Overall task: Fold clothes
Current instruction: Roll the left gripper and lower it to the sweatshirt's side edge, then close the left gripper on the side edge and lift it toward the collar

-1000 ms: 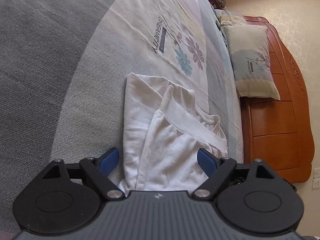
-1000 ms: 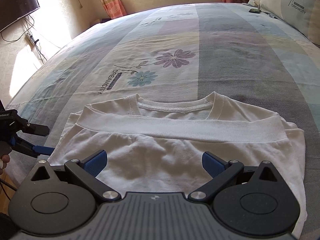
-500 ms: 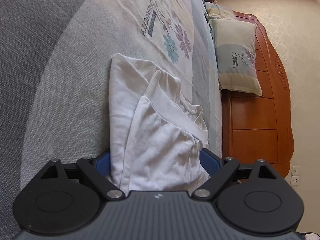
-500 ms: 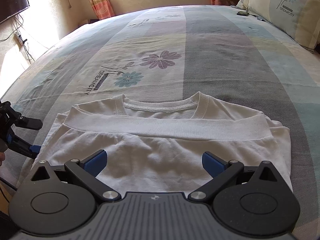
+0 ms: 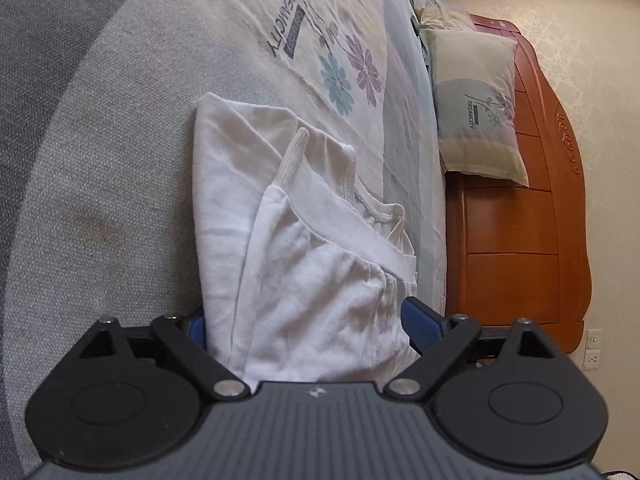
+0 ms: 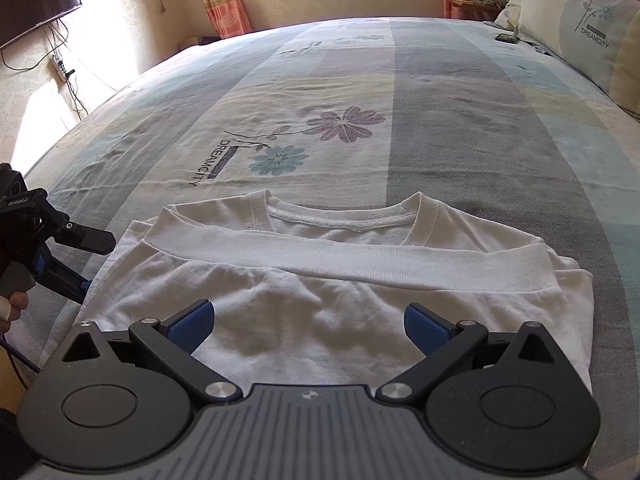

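Note:
A white T-shirt (image 6: 360, 256) lies folded on the bed, its ribbed hem band laid across just below the collar. In the right wrist view my right gripper (image 6: 308, 318) hovers open over the shirt's near half, with cloth showing between the blue pads and nothing pinched. My left gripper (image 6: 96, 264) reaches in from the left, one finger above and one below the shirt's left edge. In the left wrist view the T-shirt (image 5: 312, 248) runs away from my left gripper (image 5: 306, 324), which is open, the folded edge lying deep between its widely spread fingers.
The patterned bedsheet (image 6: 320, 92) stretches far beyond the shirt. A pillow (image 5: 476, 100) leans on the wooden headboard (image 5: 532, 240). A small dark object (image 6: 506, 38) lies near another pillow (image 6: 580, 28). A hand (image 6: 12, 308) holds the left gripper at the bed's left edge.
My left gripper has slid forward, so the shirt's edge now sits deeper between its fingers. The right gripper stays open over the shirt, shifted only slightly.

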Tool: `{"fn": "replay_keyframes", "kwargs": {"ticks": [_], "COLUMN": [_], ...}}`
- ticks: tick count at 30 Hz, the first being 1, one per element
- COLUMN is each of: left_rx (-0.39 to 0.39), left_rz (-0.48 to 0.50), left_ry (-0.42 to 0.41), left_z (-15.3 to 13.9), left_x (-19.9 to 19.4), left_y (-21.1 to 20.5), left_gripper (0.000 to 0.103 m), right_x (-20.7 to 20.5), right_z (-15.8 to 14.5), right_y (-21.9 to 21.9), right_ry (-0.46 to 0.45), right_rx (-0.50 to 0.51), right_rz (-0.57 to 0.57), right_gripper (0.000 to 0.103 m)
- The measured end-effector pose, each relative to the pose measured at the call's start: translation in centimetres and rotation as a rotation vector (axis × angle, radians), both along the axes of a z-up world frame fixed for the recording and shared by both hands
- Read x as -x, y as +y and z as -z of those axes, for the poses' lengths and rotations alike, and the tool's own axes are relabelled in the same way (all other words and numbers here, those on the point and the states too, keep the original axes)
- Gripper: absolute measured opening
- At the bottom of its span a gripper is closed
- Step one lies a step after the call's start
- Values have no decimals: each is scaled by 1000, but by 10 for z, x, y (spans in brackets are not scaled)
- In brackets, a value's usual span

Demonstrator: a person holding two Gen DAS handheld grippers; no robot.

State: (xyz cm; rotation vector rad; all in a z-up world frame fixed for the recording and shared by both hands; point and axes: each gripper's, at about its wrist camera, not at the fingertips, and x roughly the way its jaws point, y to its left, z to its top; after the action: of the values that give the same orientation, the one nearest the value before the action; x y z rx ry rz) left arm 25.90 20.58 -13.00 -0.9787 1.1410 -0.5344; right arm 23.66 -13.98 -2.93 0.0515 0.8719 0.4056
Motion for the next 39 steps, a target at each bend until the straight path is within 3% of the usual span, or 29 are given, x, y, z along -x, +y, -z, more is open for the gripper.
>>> {"fn": "replay_keyframes", "kwargs": {"ticks": [10, 16, 20, 22, 24, 31, 39], "left_rx": [7, 14, -18, -35, -51, -214, -219], "left_rz": [66, 98, 97, 96, 95, 159, 124], "left_ry": [11, 18, 24, 26, 29, -64, -60], "left_z": [1, 10, 15, 17, 20, 2, 1], "left_x": [4, 8, 5, 4, 3, 2, 8], "left_y": [-5, 3, 5, 7, 8, -7, -3], "left_gripper": [90, 73, 70, 54, 16, 16, 16], "right_x": [-1, 5, 0, -3, -3, -8, -35], "right_z": [0, 0, 7, 9, 10, 4, 13], "right_y": [-2, -12, -19, -21, -23, -22, 26], "right_ry": [15, 24, 54, 62, 68, 64, 103], "right_rx": [-80, -110, -144, -169, -192, -236, -268], "right_rz": [-31, -25, 6, 14, 22, 22, -61], "right_gripper": [103, 103, 103, 103, 103, 103, 103]}}
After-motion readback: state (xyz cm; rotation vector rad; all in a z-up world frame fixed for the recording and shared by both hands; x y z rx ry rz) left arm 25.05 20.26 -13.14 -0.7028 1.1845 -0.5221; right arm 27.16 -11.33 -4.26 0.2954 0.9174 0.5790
